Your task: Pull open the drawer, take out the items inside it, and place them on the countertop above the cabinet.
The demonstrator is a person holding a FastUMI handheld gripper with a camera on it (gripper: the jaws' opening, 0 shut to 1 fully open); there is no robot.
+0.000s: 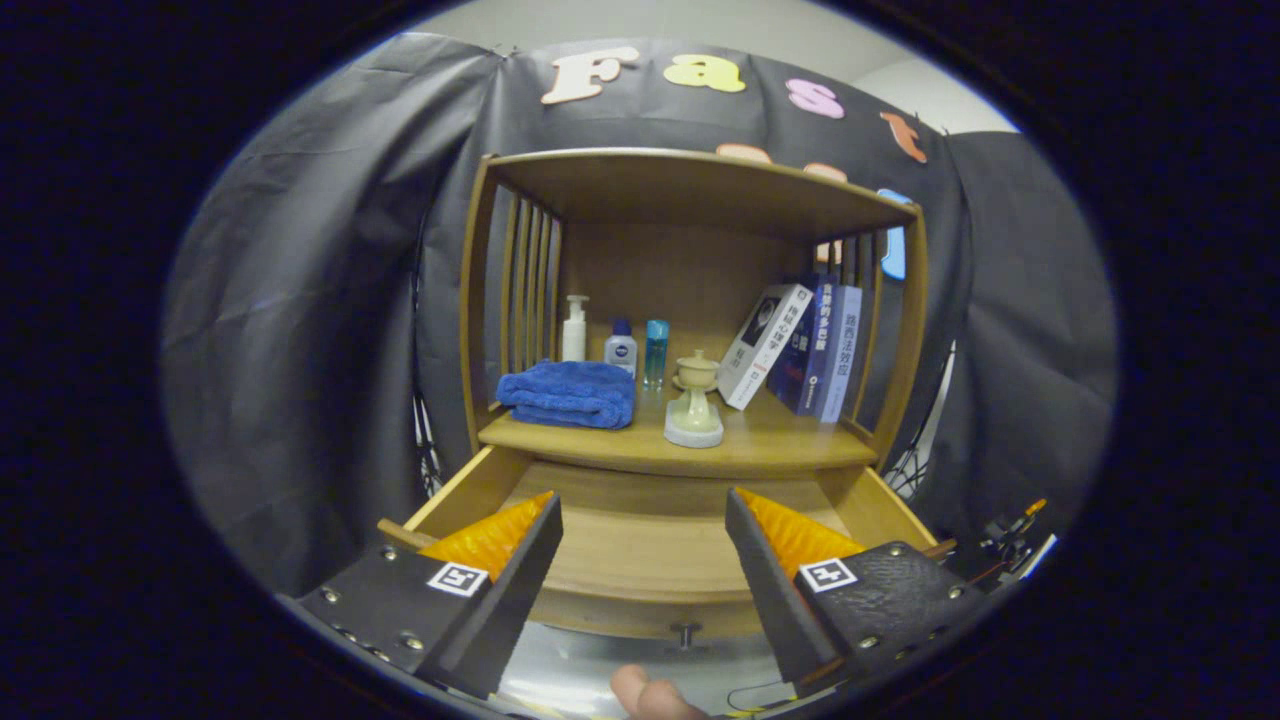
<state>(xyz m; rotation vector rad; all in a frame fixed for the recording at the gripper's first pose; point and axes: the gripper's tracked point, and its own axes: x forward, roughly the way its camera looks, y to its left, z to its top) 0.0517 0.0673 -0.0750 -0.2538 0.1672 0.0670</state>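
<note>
Here, hand-held gripper (643, 520) spread wide above one open drawer (640, 560); three bottles (620, 347), three books (800, 345).

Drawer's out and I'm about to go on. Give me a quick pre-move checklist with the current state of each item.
1. Drawer pulled open: ok.
2. Gripper fingers open and holding nothing, above the drawer: ok.
3. Items left in the drawer: the visible floor is bare; the parts under the fingers cannot tell.
4. Countertop has free room in front of the books: ok.
5. Blue towel and ceramic cup resting on the countertop: ok.
6. Fingertips of a person below the drawer knob, near the gripper's path: not ok.
</note>
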